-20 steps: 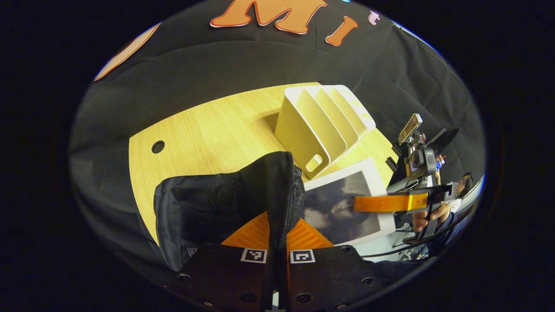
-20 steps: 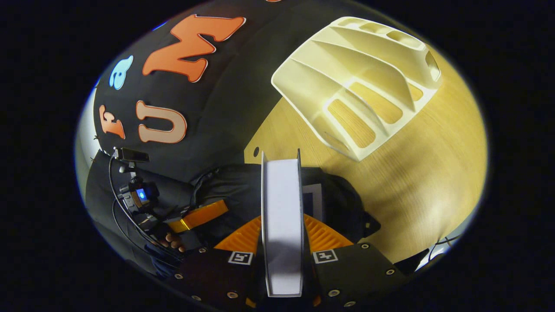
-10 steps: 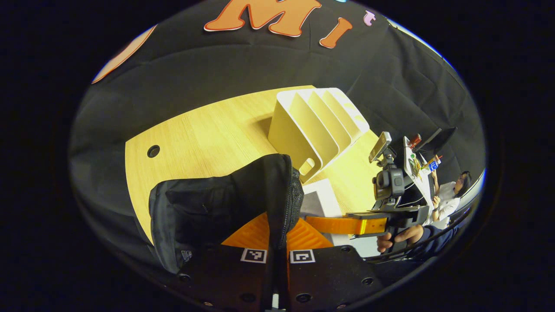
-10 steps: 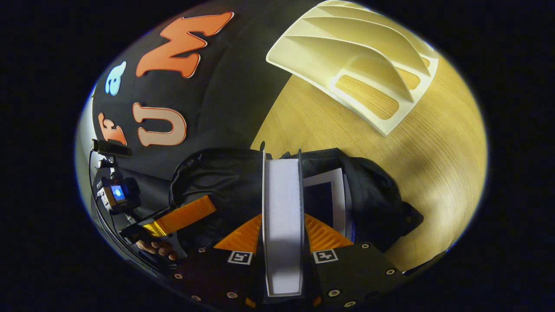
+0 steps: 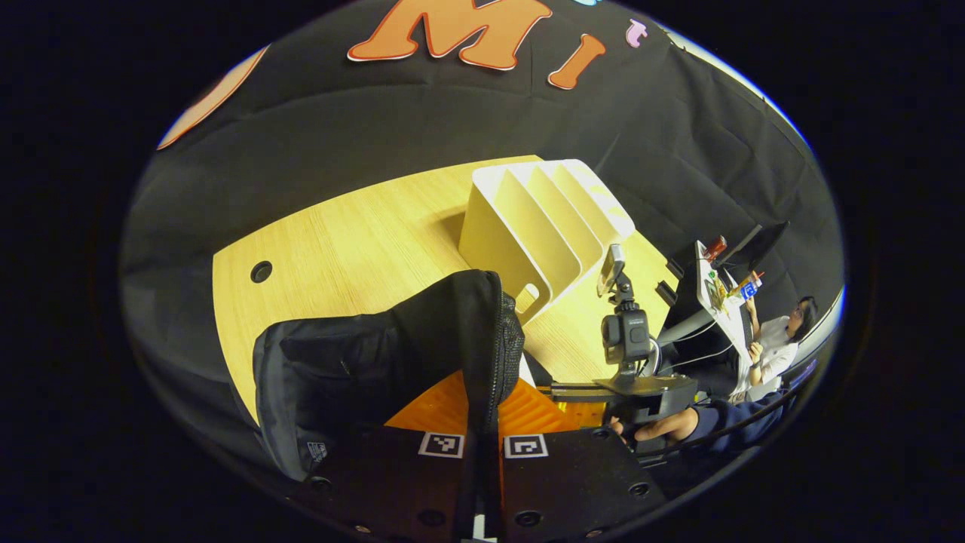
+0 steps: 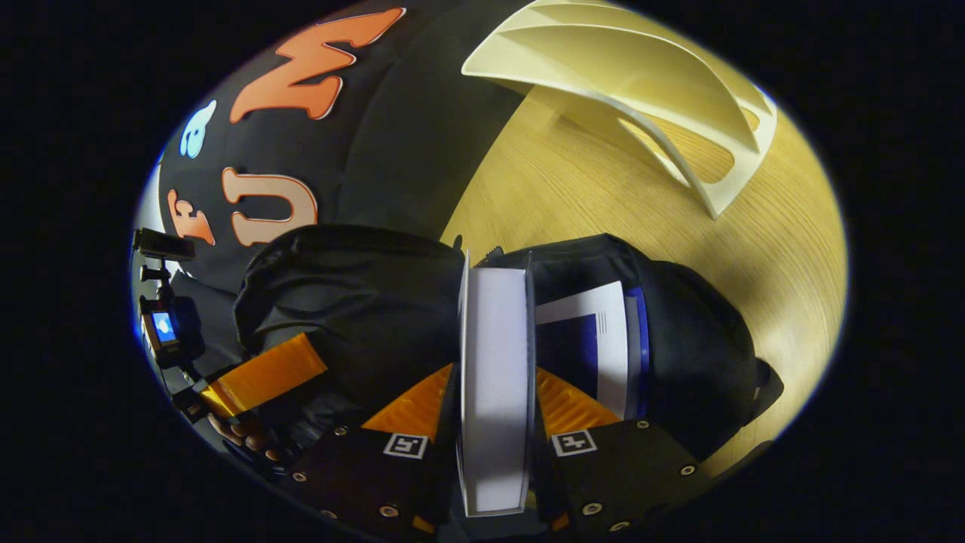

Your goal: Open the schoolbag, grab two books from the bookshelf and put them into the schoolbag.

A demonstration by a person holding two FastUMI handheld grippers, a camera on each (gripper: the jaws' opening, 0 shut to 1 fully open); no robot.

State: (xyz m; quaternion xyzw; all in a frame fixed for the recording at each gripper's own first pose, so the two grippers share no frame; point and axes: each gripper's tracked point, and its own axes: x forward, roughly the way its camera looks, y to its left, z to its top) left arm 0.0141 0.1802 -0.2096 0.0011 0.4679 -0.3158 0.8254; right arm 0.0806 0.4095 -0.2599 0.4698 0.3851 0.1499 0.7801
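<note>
Lower and nearer than a moment ago, the book (image 6: 494,377) held by the right gripper (image 6: 490,392) now reaches down into the mouth of the schoolbag (image 6: 354,302), which has grown larger in the middle of the right gripper view, while the bookshelf (image 6: 641,83) has slid toward the upper right edge. Seen edge-on, the book stands as a pale upright slab in the centre of that view, both of the gripper's fingers pressed against its two covers. Just right of it, inside the open black bag, lies a second book (image 6: 595,339) with a white and dark blue cover. In the left gripper view the schoolbag (image 5: 377,362) sits in the lower centre, and the left gripper (image 5: 482,422) pinches the bag's upright edge of mesh fabric between its closed fingers. The cream bookshelf (image 5: 539,219) stands on the wooden table (image 5: 339,241) above and right of the bag, its slots showing no books. At the lower right of the left gripper view, the right gripper (image 5: 573,392) comes in from the right beside the bag, with a hand (image 5: 656,430) in a dark sleeve gripping its handle. At the lower left of the right gripper view, the left gripper (image 6: 256,377) shows against the bag's side.
</note>
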